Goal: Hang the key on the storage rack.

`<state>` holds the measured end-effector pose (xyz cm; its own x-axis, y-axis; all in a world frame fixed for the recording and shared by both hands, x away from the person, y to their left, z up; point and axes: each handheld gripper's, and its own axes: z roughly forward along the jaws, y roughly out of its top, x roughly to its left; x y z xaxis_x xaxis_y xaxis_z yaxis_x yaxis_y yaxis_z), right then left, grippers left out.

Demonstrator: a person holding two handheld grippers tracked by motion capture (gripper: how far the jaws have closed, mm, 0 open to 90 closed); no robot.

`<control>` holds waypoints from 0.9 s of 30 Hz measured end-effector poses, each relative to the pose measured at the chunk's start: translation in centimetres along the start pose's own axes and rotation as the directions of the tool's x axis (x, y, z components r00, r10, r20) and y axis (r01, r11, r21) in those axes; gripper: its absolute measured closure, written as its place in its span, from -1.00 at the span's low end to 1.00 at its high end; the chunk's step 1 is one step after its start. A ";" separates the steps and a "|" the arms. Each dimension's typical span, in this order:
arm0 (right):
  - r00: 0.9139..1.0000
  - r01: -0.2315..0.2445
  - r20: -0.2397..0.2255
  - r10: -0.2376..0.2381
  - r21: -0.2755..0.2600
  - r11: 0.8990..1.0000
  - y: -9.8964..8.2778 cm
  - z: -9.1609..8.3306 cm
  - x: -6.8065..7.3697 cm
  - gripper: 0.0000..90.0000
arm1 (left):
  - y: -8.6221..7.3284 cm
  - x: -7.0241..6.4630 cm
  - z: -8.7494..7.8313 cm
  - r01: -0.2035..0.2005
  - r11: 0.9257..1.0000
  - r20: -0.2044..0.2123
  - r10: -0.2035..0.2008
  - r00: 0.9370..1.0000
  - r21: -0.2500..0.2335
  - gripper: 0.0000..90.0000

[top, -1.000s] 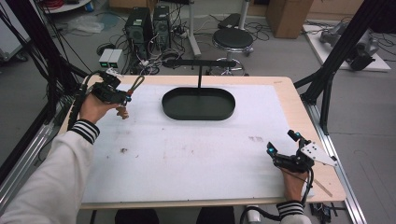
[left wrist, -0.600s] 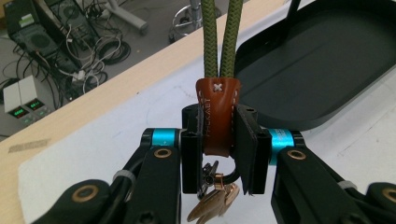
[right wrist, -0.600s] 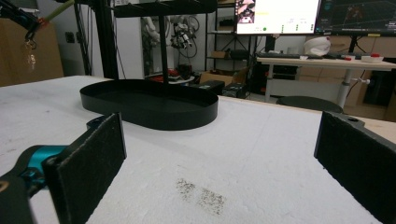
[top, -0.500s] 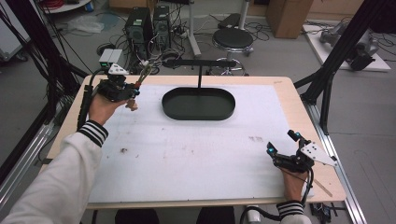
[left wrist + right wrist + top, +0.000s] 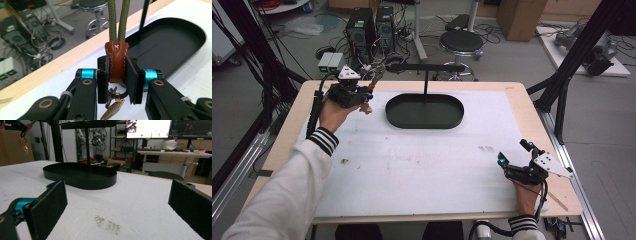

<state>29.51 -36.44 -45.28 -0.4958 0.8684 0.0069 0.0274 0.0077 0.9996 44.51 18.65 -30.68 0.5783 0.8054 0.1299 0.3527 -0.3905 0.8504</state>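
My left gripper (image 5: 360,95) is raised over the table's far left, shut on the brown leather tab (image 5: 115,63) of a keychain. Its olive green cord loop (image 5: 117,20) rises from the tab towards the left end of the black bar (image 5: 427,66), and a brass clip (image 5: 113,106) hangs below. The bar stands on a post in a black oval tray (image 5: 424,111). My right gripper (image 5: 513,168) rests low at the front right, open with nothing between its pads (image 5: 48,206). The tray (image 5: 80,176) lies ahead of it, and the keychain (image 5: 23,136) hangs at the top left.
A white mat (image 5: 412,165) covers the wooden table (image 5: 517,90), with a dark smudge (image 5: 107,223) just ahead of the right gripper. Beyond the far edge stand a stool (image 5: 460,42), computer towers (image 5: 367,22) and loose cables. Black frame struts (image 5: 562,85) rise at the right.
My left gripper has carried the keychain away from me and to the right, closer to the bar's left end. The right gripper has stayed still.
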 end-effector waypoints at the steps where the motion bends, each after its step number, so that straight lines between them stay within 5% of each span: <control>1: 1.000 0.000 0.000 0.000 0.000 1.000 0.0 0.0 0.0 -0.97 | 0.1 -0.1 0.1 0.004 1.000 0.011 -0.004 1.000 -0.005 0.63; 13: 1.000 -0.004 0.000 0.004 0.000 1.000 0.0 0.0 0.0 -0.97 | 1.0 -1.6 2.1 0.006 1.000 0.036 -0.005 0.999 -0.017 0.62; 27: 1.000 -0.004 -0.002 0.004 -0.002 1.000 0.0 0.0 0.0 -0.97 | 0.8 -2.2 4.5 0.022 1.000 0.018 -0.022 1.000 -0.004 0.62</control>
<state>29.52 -36.46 -45.29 -0.4976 0.8673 0.0105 0.0276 0.0038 0.9996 46.83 14.54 -32.57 0.5835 0.8057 0.1023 0.3623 -0.3710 0.8551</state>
